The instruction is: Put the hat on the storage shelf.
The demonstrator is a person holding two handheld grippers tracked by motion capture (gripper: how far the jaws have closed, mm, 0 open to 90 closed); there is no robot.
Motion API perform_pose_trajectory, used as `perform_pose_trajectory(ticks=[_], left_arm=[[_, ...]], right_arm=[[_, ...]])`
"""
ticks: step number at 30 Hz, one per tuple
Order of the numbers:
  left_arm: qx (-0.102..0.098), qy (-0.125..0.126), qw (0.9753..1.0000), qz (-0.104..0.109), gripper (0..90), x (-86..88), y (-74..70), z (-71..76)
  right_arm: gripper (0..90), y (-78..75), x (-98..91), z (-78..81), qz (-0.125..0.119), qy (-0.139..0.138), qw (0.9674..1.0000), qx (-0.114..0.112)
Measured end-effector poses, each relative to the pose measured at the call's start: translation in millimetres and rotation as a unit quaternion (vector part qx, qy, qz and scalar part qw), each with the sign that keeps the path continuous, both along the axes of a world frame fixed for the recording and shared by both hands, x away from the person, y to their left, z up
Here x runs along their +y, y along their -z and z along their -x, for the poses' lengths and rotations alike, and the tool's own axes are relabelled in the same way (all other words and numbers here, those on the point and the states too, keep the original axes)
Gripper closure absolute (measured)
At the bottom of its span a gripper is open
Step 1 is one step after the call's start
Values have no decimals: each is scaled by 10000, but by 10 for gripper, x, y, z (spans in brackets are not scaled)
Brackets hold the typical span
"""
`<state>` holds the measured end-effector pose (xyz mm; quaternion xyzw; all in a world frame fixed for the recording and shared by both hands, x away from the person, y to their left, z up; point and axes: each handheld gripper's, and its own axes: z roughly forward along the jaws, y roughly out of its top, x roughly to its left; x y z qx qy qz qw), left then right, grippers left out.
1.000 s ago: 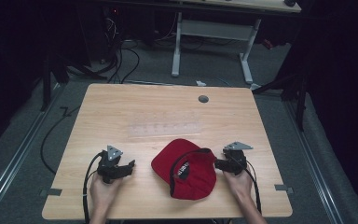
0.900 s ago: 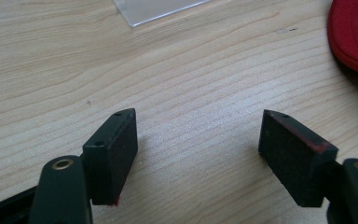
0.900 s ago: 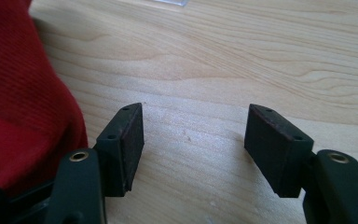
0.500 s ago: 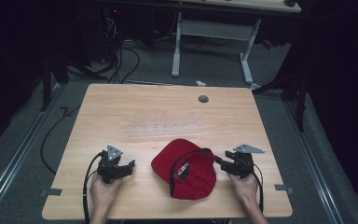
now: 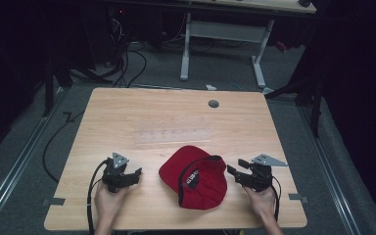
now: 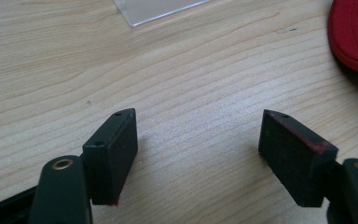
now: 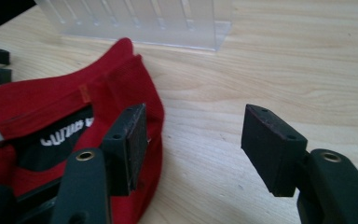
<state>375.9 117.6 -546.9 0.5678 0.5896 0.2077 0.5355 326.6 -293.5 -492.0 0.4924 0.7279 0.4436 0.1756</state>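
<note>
Lying upside down on the pale wooden worktop (image 5: 142, 112) is a red fabric baseball cap (image 5: 196, 176), sitting near the person's edge, between the two hands, its dark inner band and a black label with white lettering facing up. The left tongs (image 5: 136, 172) are resting low on the wood to the cap's left, jaws standing spread with bare worktop between them; in the left gripper view (image 6: 198, 140) the cap's red stitched brim (image 6: 354, 35) is peeking in at the upper right, apart from the jaws. The right tongs (image 5: 234, 166) are sitting just beside the cap's right side, jaws spread as well and gripping nothing. In the right gripper view (image 7: 193, 135) one jaw is overlapping the cap's red rim (image 7: 42, 112), though I cannot tell whether it is touching the fabric, while the other jaw is hanging over bare wood. A clear plastic slotted tray (image 7: 135, 21) is lying on the worktop beyond the cap, showing faintly at the middle of the worktop in the high view (image 5: 171, 134). A small round grey grommet (image 5: 213, 104) is sitting near the worktop's far edge. Black cables are trailing across the grey floor (image 5: 176, 68) beyond.
</note>
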Motion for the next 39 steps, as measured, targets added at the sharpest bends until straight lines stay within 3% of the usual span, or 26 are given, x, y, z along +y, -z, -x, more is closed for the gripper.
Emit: perform_pose_trajectory(ticks=[5,14,27,32,39], left_arm=[[1,-2,10000,1,284,-1,0,0],[0,-3,10000,3,282,-1,0,1],[-1,4,10000,-10,280,-1,1,1],[-1,5,10000,-9,280,-1,1,1],[-1,7,10000,-10,279,-1,1,1]], right_arm=[[356,-39,92,-13,33,-200,9997,-103],[318,-31,311,-178,262,-466,9986,-7],[330,56,525,-436,365,-700,9962,364],[353,120,588,-500,335,-830,9947,502],[451,236,653,-586,254,-1075,9914,706]])
